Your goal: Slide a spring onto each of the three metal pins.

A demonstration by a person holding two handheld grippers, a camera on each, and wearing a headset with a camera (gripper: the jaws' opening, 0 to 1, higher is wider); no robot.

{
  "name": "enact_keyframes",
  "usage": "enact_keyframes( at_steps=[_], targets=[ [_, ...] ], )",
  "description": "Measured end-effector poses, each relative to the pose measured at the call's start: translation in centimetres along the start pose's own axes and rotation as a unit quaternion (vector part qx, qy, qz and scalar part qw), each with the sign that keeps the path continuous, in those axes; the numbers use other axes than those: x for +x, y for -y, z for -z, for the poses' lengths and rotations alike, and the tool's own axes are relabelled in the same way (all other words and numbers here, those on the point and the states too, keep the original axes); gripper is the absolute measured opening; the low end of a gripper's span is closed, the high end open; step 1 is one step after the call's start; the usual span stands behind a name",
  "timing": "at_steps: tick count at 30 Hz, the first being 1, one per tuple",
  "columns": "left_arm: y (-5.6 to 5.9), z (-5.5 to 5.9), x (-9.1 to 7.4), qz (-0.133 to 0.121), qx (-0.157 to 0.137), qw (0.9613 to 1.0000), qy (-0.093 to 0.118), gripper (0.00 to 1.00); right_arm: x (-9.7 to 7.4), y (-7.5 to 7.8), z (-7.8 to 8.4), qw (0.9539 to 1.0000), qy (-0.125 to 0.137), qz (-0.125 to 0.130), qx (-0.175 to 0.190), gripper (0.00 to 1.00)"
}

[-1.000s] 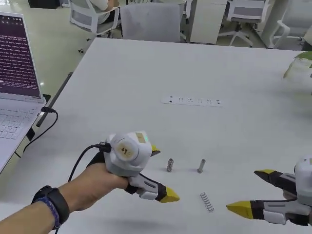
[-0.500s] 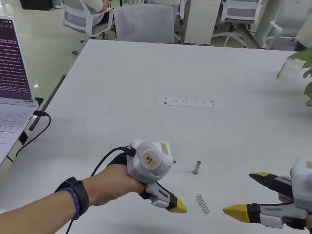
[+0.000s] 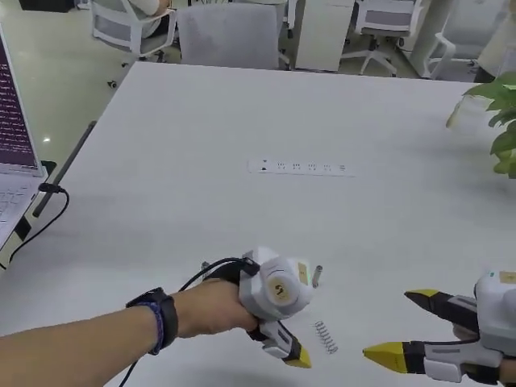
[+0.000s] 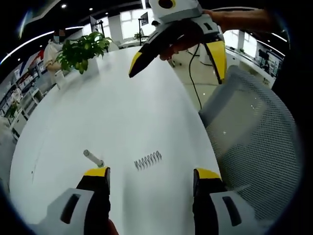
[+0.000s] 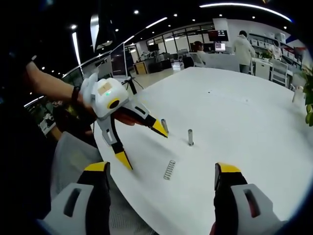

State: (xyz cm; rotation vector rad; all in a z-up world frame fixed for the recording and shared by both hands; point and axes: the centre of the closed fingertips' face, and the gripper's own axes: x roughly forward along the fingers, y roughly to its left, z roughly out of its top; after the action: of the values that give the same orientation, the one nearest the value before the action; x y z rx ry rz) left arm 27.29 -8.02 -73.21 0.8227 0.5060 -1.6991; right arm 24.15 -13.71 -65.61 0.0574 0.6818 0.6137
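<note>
A loose spring (image 3: 325, 336) lies flat on the white table (image 3: 242, 121), close to its near edge. A bare metal pin (image 3: 318, 276) stands upright just behind it. My left gripper (image 3: 284, 321) hovers left of the spring, jaws open, one yellow fingertip (image 3: 297, 359) showing. In the left gripper view the spring (image 4: 147, 160) and pin (image 4: 93, 158) lie just ahead of the open left gripper (image 4: 152, 174). My right gripper (image 3: 401, 325) is open and empty to the spring's right. In the right gripper view a second pin (image 5: 165, 126) stands by the left gripper's upper fingertip (image 5: 160, 128).
A white power strip (image 3: 297, 168) lies mid-table. A laptop (image 3: 12, 161) and its cable (image 3: 48, 193) sit at the left edge, a plant (image 3: 500, 121) at the right. Office chairs (image 3: 230, 36) stand beyond the far edge. A mesh chair (image 4: 244, 127) is at the near edge.
My left gripper has moved right, toward the pins and the loose spring, and now hides the pin that carried a spring. The right gripper has barely moved. The head camera shifted.
</note>
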Motion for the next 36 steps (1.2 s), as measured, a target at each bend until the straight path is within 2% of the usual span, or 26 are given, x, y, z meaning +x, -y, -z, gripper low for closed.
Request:
enact_keyframes(
  at_steps=[8,18,22,28,36],
  targets=[
    [0.0,0.5,2.1,0.024,0.02,0.9994,-0.018,0.61,-0.2,0.2,0.6,1.0,0.0,0.001,0.008,0.86],
    [0.1,0.2,3.9,0.043,0.026,0.9985,-0.023,0.57,-0.2,0.4,1.0,0.9999,-0.002,0.001,0.015,0.85],
    [0.4,-0.1,4.4,0.051,0.027,0.9981,-0.024,0.55,-0.3,0.4,1.0,0.9999,-0.002,0.001,0.015,0.84],
    [0.8,0.1,5.2,0.064,0.028,0.9971,-0.03,0.53,-0.4,0.4,1.1,0.9999,-0.003,0.001,0.014,0.84],
    [1.6,1.0,5.9,0.076,0.028,0.9956,-0.047,0.48,-0.5,0.2,1.3,0.9999,-0.008,-0.001,0.01,0.85]
  ],
)
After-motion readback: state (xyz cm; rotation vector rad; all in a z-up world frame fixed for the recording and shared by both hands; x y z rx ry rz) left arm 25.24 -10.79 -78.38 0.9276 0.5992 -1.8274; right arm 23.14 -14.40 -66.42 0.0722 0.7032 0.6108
